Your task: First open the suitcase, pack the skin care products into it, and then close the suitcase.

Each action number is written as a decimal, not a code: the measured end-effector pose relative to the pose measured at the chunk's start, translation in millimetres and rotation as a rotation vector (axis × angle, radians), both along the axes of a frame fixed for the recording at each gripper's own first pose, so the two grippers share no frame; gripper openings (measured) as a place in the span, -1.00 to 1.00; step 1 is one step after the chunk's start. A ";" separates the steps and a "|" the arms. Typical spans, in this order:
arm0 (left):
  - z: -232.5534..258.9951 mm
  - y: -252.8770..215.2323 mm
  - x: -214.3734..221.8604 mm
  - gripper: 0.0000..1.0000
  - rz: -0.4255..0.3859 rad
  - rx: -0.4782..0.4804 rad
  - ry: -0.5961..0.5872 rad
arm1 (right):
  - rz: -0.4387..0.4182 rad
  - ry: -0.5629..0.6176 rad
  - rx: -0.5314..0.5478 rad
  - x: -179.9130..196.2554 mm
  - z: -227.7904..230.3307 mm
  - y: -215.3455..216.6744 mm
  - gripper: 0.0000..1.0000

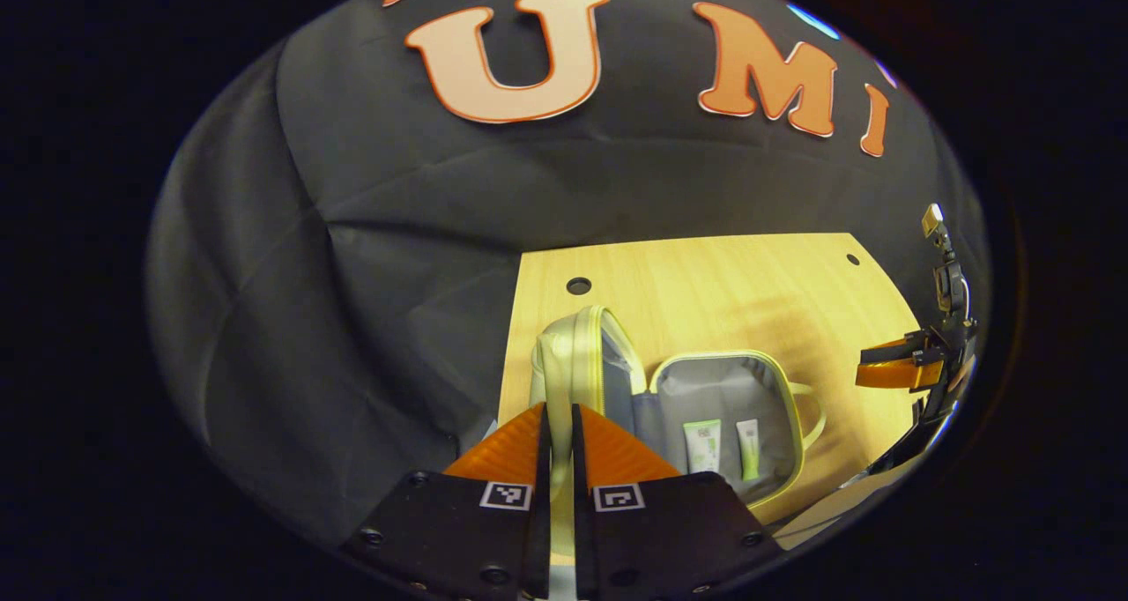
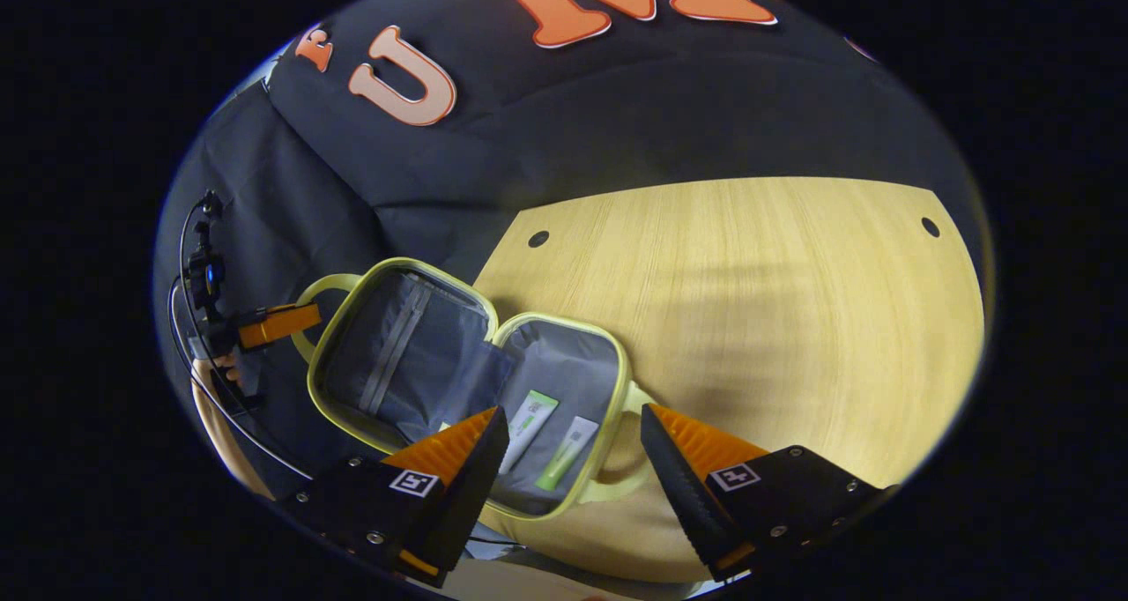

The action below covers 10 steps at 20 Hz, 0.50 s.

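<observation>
Pinching the raised lid [image 1: 577, 354] of the suitcase [image 1: 731, 407], the left tool [image 1: 560, 420] has its jaws drawn narrow, the lid's pale rim running up through the slit between them. The suitcase lies open on the bench [image 1: 749, 284], and two skin care tubes [image 1: 702, 445] rest side by side on the grey lining of its flat half. In the right gripper view the right tool [image 2: 573, 438] hangs spread wide above that same half, gripping nothing, with the tubes [image 2: 531, 418] showing between its fingers.
</observation>
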<state>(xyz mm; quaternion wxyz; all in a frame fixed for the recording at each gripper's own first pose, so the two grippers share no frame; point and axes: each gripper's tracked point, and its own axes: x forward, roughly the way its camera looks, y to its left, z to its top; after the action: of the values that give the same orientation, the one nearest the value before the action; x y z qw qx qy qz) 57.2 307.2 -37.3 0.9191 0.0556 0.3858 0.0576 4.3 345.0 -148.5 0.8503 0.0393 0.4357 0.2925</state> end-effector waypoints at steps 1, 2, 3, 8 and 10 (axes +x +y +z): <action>4.5 -14.9 1.0 -0.77 -0.003 0.002 -0.001 | 0.003 -0.010 -0.002 0.2 4.2 -11.8 0.92; 5.7 -28.3 -1.5 -0.77 -0.002 0.000 -0.003 | 0.007 -0.015 0.001 -0.8 8.7 -23.9 0.92; 8.3 -41.7 -2.8 -0.77 -0.001 0.007 0.001 | 0.009 -0.019 0.008 -1.8 12.0 -34.1 0.92; 7.1 -119.7 2.9 -0.77 -0.033 0.035 0.005 | 0.001 -0.038 0.013 -5.3 17.7 -92.8 0.92; -3.0 -149.7 5.6 -0.77 -0.054 0.039 0.010 | -0.011 -0.034 0.021 -7.3 20.8 -115.1 0.92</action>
<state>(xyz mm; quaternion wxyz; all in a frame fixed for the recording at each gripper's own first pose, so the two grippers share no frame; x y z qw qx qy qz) 62.8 157.5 -40.3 0.9171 0.0842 0.3876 0.0398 -3.0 229.8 -127.7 0.8588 0.0458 0.4179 0.2930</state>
